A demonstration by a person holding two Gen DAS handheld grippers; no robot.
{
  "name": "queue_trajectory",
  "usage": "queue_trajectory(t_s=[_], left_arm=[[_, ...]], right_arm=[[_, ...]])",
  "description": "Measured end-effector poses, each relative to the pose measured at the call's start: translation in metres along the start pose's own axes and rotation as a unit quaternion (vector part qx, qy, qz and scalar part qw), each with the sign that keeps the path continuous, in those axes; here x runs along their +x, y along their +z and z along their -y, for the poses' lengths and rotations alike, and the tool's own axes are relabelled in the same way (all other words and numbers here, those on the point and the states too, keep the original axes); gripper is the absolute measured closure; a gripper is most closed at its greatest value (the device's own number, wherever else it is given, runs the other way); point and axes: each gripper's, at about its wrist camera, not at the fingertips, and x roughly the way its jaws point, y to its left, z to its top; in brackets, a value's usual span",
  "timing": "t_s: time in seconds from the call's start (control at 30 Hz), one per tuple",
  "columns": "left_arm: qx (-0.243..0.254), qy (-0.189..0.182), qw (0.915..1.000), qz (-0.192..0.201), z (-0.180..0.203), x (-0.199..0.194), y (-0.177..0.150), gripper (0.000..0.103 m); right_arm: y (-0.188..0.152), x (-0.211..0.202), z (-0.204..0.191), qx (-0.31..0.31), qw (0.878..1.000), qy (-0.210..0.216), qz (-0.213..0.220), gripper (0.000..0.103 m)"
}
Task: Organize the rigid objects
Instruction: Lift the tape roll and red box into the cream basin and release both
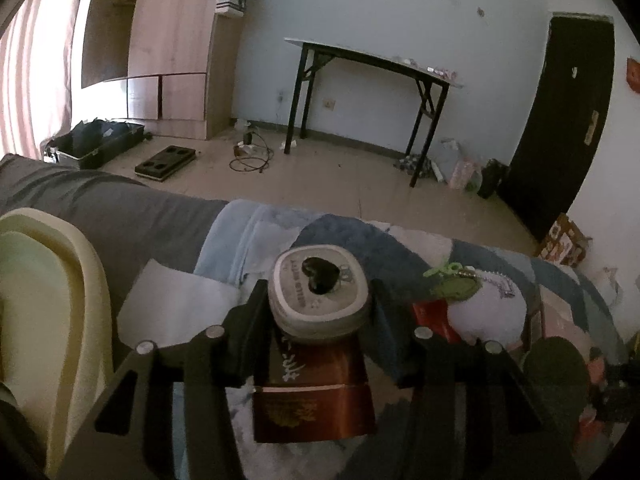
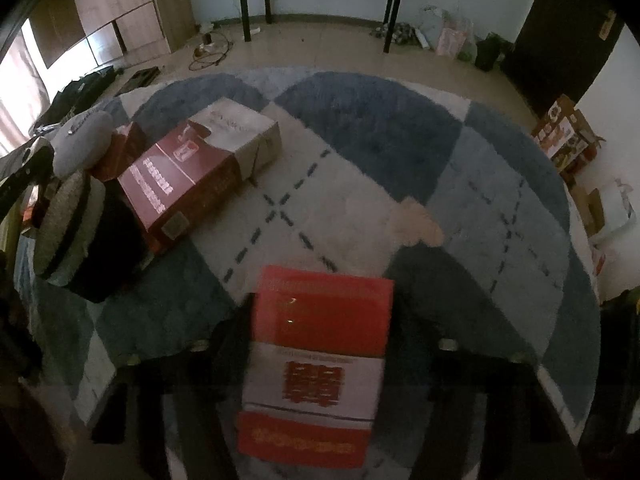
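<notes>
Grey tin (image 1: 318, 294) sits clamped in your left claw (image 1: 320, 300), lifted over the maroon box (image 1: 316, 396); your right claw (image 2: 320, 344) pinches the red box (image 2: 316, 360) above the blanket (image 2: 400, 140) for sorting.

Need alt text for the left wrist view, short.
The left gripper is shut on a rounded off-white tin with a dark heart on its lid, just above a dark red box on a blue patterned blanket. A black-legged folding table stands beyond.
</notes>
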Motion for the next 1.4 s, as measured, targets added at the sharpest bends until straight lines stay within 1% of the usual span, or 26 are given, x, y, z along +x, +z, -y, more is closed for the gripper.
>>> queue_trajectory(t_s=[0.1, 0.2, 0.27, 0.33, 0.4, 0.47, 0.53, 0.57, 0.6, 0.67, 0.73, 0.77, 0.83, 0.87, 0.9, 0.93, 1.03, 1.1, 1.17, 1.23, 1.27, 1.3, 1.33, 1.37, 1.4], left_arm=[[0.009, -0.006, 0.9999, -0.011, 0.000, -0.005, 0.003, 0.053], [0.021, 0.002, 0.9994, -0.026, -0.002, -0.008, 0.007, 0.053], [0.029, 0.015, 0.9981, -0.052, -0.003, -0.008, 0.009, 0.053], [0.030, 0.020, 0.9965, -0.075, -0.006, -0.007, 0.010, 0.053], [0.030, 0.018, 0.9960, -0.083, -0.009, -0.010, 0.010, 0.053], [0.026, 0.018, 0.9964, -0.079, -0.012, -0.012, 0.011, 0.053], [0.020, 0.012, 0.9962, -0.084, -0.013, -0.008, 0.009, 0.053], [0.016, 0.012, 0.9959, -0.088, -0.014, -0.005, 0.008, 0.053], [0.014, 0.012, 0.9961, -0.086, -0.015, -0.004, 0.007, 0.053], [0.014, 0.012, 0.9970, -0.075, -0.014, -0.003, 0.005, 0.053], [0.017, 0.010, 0.9973, -0.070, -0.013, -0.004, 0.005, 0.053], [0.019, 0.007, 0.9975, -0.068, -0.012, -0.005, 0.005, 0.053], [0.021, 0.004, 0.9978, -0.063, -0.011, -0.008, 0.005, 0.053], [0.022, 0.003, 0.9980, -0.060, -0.011, -0.010, 0.006, 0.053], [0.024, 0.003, 0.9981, -0.057, -0.010, -0.012, 0.007, 0.053], [0.028, 0.003, 0.9982, -0.052, -0.010, -0.015, 0.009, 0.053], [0.034, 0.005, 0.9989, -0.032, -0.010, -0.030, 0.016, 0.053], [0.034, 0.004, 0.9992, -0.023, -0.013, -0.040, 0.021, 0.053], [0.035, 0.010, 0.9993, -0.006, -0.018, -0.055, 0.028, 0.053], [0.041, 0.024, 0.9988, 0.009, -0.025, -0.070, 0.033, 0.053], [0.045, 0.041, 0.9980, 0.018, -0.032, -0.080, 0.037, 0.053], [0.048, 0.064, 0.9965, 0.026, -0.042, -0.091, 0.041, 0.053], [0.048, 0.077, 0.9955, 0.029, -0.050, -0.097, 0.043, 0.053], [0.040, 0.096, 0.9941, 0.033, -0.065, -0.106, 0.046, 0.053], [0.028, 0.107, 0.9933, 0.034, -0.079, -0.112, 0.047, 0.053]], right_arm=[[0.002, -0.011, 0.005, 0.015, 0.999, 0.017, 0.033, 0.047], [0.004, -0.010, 0.007, 0.016, 0.998, 0.023, 0.049, 0.047], [0.004, -0.008, 0.004, 0.010, 0.997, 0.031, 0.069, 0.047], [0.003, -0.004, 0.001, 0.009, 0.996, 0.033, 0.080, 0.047], [0.003, 0.007, -0.001, 0.007, 0.995, 0.031, 0.093, 0.047], [0.001, 0.016, -0.006, -0.004, 0.995, 0.018, 0.095, 0.045], [0.000, 0.015, -0.008, -0.008, 0.995, 0.011, 0.099, 0.044], [0.000, 0.014, -0.006, -0.005, 0.995, 0.016, 0.096, 0.040], [-0.001, 0.013, -0.004, -0.002, 0.996, 0.020, 0.092, 0.033], [-0.001, 0.014, -0.003, -0.003, 0.997, 0.027, 0.070, 0.022], [-0.002, 0.013, -0.006, -0.013, 0.998, 0.015, 0.053, 0.021], [-0.003, 0.013, -0.008, -0.019, 0.999, 0.005, 0.044, 0.021], [-0.005, 0.013, -0.012, -0.027, 0.999, -0.003, 0.035, 0.029], [-0.006, 0.014, -0.013, -0.031, 0.999, -0.002, 0.034, 0.039], [-0.006, 0.014, -0.012, -0.033, 0.999, 0.004, 0.034, 0.045], [-0.007, 0.013, -0.012, -0.033, 0.999, 0.007, 0.037, 0.048], [-0.005, 0.006, -0.006, -0.032, 0.999, 0.009, 0.041, 0.048], [-0.005, -0.007, 0.000, -0.024, 0.998, 0.011, 0.057, 0.048], [-0.004, -0.030, 0.004, -0.012, 0.996, 0.028, 0.085, 0.048], [-0.006, -0.055, 0.003, -0.012, 0.992, 0.055, 0.116, 0.048], [-0.007, -0.073, -0.004, -0.020, 0.987, 0.077, 0.141, 0.048], [-0.009, -0.082, -0.011, -0.028, 0.984, 0.091, 0.152, 0.048], [-0.009, -0.095, -0.028, -0.050, 0.977, 0.121, 0.166, 0.048], [-0.009, -0.102, -0.042, -0.064, 0.973, 0.136, 0.173, 0.048], [-0.008, -0.110, -0.065, -0.088, 0.967, 0.154, 0.183, 0.048]])
